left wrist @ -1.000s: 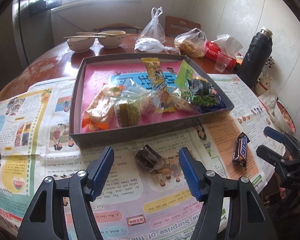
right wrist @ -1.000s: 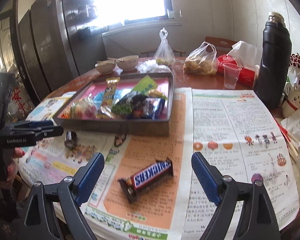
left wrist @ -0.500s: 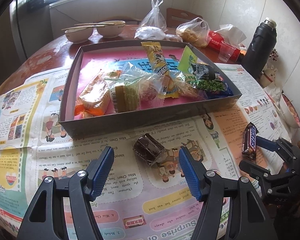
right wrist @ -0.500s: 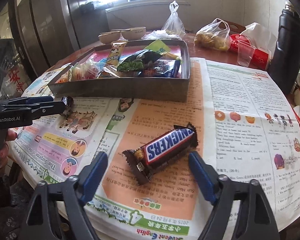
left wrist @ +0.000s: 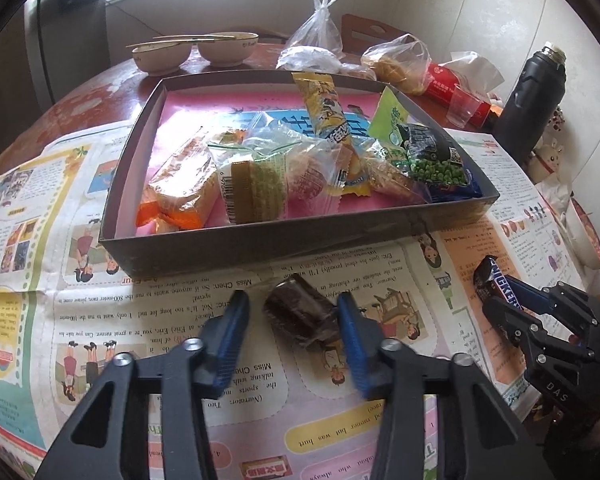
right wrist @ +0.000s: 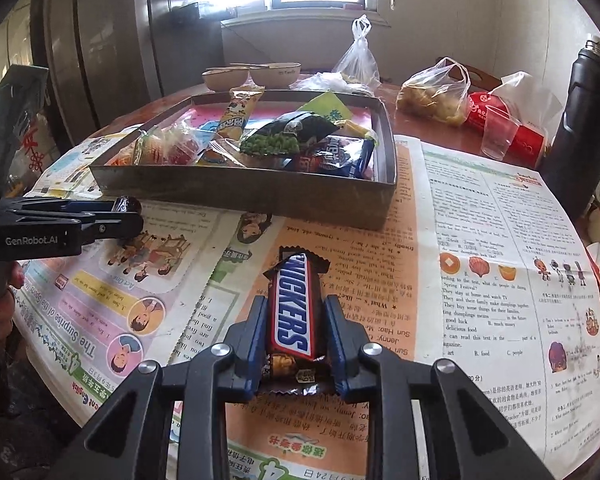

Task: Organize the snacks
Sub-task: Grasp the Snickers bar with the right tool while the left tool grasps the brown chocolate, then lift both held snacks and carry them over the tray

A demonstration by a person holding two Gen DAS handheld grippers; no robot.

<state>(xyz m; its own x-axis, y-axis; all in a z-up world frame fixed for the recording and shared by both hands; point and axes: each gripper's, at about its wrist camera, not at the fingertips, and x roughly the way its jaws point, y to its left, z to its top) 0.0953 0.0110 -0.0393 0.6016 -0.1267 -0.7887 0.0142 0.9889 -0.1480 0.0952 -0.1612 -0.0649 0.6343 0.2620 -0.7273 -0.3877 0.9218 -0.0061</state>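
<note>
Right wrist view shows the right gripper (right wrist: 296, 344) jaws pinching the Snickers bar (right wrist: 293, 306) low in frame, while the left gripper (left wrist: 292, 320) jaws have just been closing around the dark wrapped snack (left wrist: 298, 316), right pad touching, left a sliver off; both await the full snack box (left wrist: 260, 248).

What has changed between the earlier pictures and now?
Both claws came down and have just been closing. The right claw now grips the Snickers bar; the left claw has narrowed around the dark wrapped snack. The snack box stayed as it was.
</note>
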